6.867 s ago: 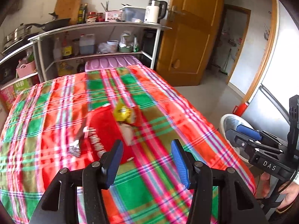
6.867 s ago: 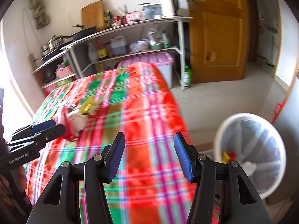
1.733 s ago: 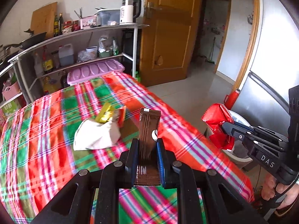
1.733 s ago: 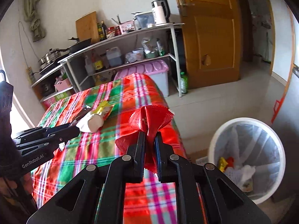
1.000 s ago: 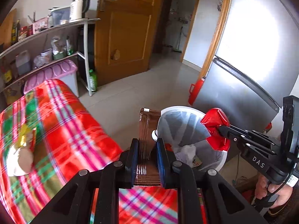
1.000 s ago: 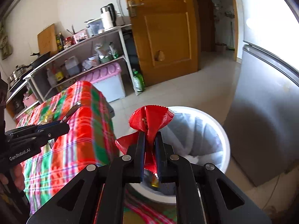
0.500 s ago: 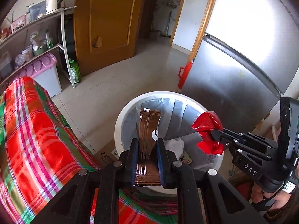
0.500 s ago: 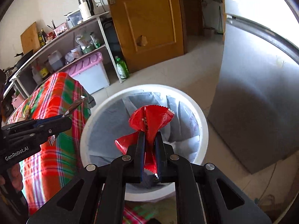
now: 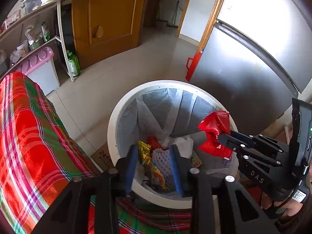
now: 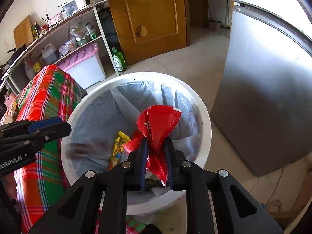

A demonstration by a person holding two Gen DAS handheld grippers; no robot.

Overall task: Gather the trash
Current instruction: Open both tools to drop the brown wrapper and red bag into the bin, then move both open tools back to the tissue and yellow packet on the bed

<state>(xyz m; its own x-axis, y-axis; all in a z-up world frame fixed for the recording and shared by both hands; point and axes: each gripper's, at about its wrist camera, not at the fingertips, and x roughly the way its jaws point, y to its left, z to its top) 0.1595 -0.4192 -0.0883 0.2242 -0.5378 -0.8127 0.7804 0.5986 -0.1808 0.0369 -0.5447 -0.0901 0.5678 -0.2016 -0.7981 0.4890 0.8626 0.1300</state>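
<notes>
The white trash bin [image 9: 124, 105] with a grey liner stands on the floor below both grippers; it also shows in the right wrist view [image 10: 202, 117]. Inside lie a yellow wrapper [image 9: 145, 152], white foam netting [image 9: 161, 161] and other trash. My left gripper [image 9: 154, 150] is open and empty over the bin. A brown blur [image 10: 80, 149] against the liner is the brown wrapper falling. My right gripper [image 10: 156, 142] has its jaws parted a little around a crumpled red wrapper [image 10: 158, 120], which still sits between them over the bin; it also shows in the left wrist view [image 9: 214, 128].
The table with the red-green plaid cloth [image 9: 25, 136] is left of the bin. A steel fridge [image 9: 253, 58] stands right of it. A wooden door [image 9: 109, 15], a shelf rack [image 10: 58, 31], a lilac-lidded box [image 10: 83, 62] and a green bottle [image 10: 118, 58] are behind.
My left gripper opened and let go of the brown wrapper, which drops into the bin. My right gripper's jaws have parted slightly around the red wrapper. Both grippers moved closer over the bin.
</notes>
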